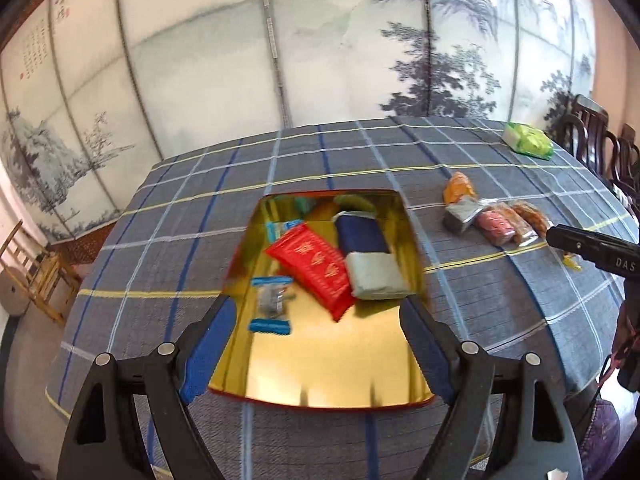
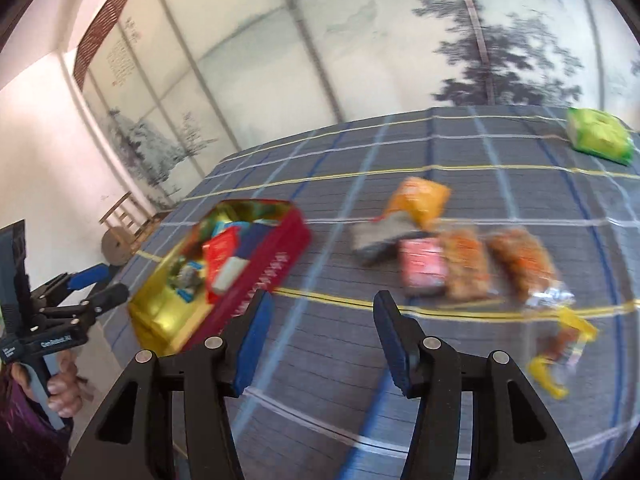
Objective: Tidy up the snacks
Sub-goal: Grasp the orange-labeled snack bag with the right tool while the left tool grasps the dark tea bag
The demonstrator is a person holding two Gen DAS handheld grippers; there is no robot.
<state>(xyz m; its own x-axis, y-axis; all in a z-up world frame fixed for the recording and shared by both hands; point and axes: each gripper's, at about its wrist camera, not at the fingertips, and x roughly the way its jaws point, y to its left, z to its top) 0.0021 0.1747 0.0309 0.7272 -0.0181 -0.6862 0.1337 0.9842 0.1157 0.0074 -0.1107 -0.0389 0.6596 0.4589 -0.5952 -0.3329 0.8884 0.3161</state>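
left wrist view
landmark: gold-lined tin (image 1: 320, 376), red outer wall, on the plaid tabletop (image 1: 160, 216)
left claw (image 1: 318, 344): jaws wide apart, nothing between the pads, hovering over the tin's near end
tin contents: red packet (image 1: 316, 270) in the middle; navy packet (image 1: 360, 232) just right of it; pale grey-green packet (image 1: 378, 282) touching the navy one at its near end; two blue-ended clear wrappers, one (image 1: 270, 304) near the tin's left wall, one (image 1: 284, 228) further back; green and orange items at the far end, too blurred to count
tin free room: near half of the gold floor is bare
loose snacks right of tin: five in a cluster, orange bag (image 1: 459, 188), grey pouch (image 1: 460, 218), pink packet (image 1: 496, 226), two clear packs of brown snacks (image 1: 528, 220)
green pack (image 1: 528, 140): alone, well beyond the tin toward the far right tabletop corner
right claw (image 1: 592, 250): only a black finger seen from the side, beside the cluster; opening not readable here

right wrist view
right claw (image 2: 320, 332): jaws partly apart, empty, above bare cloth between the tin (image 2: 256, 276) and the cluster
cluster right of tin: orange bag (image 2: 420, 198), grey pouch (image 2: 376, 236), pink packet (image 2: 424, 268), two brown-snack packs (image 2: 464, 264) side by side, touching
extra: clear wrapper with yellow ends (image 2: 556, 344), nearer the camera than the cluster
green pack (image 2: 600, 140): far right, well apart from the tin
left claw (image 2: 100, 288): at the tin's left end, held by a hand (image 2: 64, 388)
tabletop (image 2: 500, 184) edge: tin sits near the left edge; open cloth between tin and cluster
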